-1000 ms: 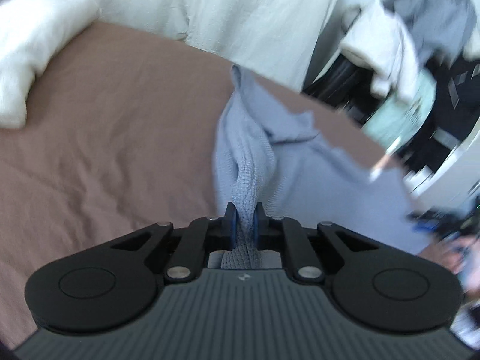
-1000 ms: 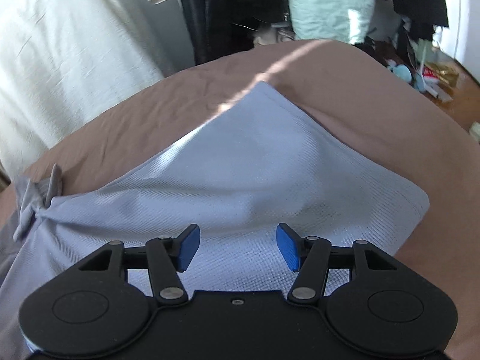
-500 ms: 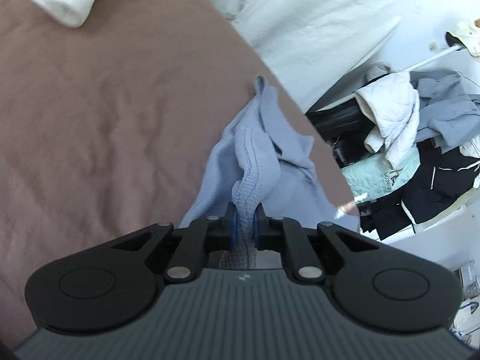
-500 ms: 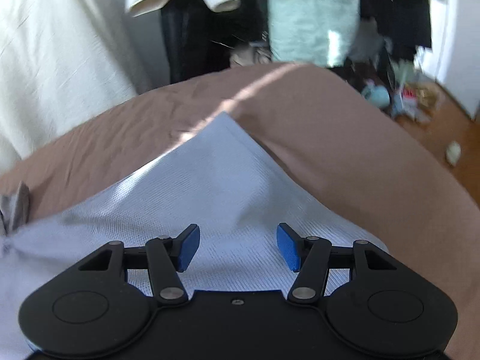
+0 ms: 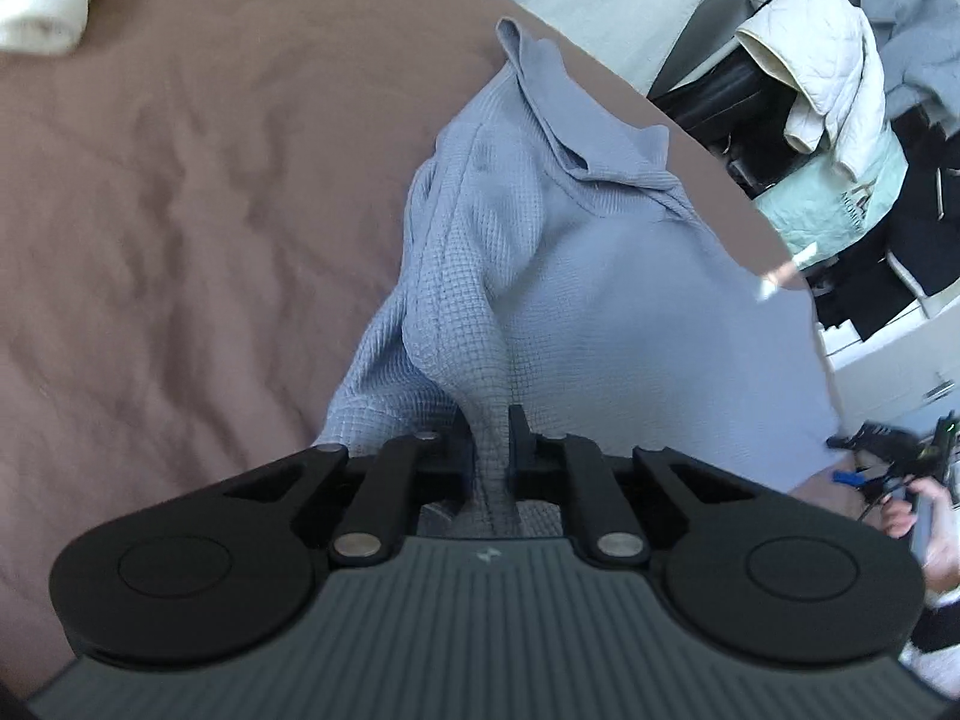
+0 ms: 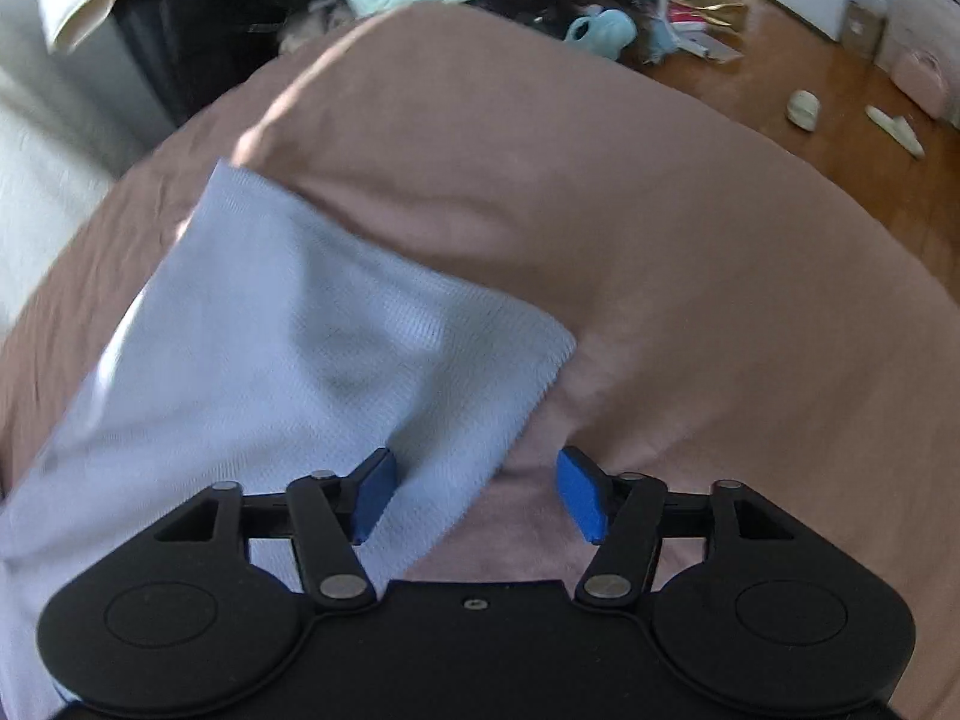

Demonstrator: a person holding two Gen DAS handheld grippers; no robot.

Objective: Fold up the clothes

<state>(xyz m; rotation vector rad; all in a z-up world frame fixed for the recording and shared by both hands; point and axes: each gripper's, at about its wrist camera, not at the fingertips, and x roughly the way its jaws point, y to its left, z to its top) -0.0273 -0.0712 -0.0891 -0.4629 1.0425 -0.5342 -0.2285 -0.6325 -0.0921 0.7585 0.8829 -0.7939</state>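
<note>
One blue garment (image 5: 576,276) on one brown bed (image 5: 180,180); two grippers

blue waffle-knit garment (image 5: 600,276) — rumpled, on bed (image 5: 180,210)

Right gripper (image 6: 477,495) opening over blue garment's (image 6: 312,360) edge.

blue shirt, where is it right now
The blue shirt lies on the brown bed; a bunched fold is pinched in the left gripper, and its edge sits under the opening right gripper.
</note>
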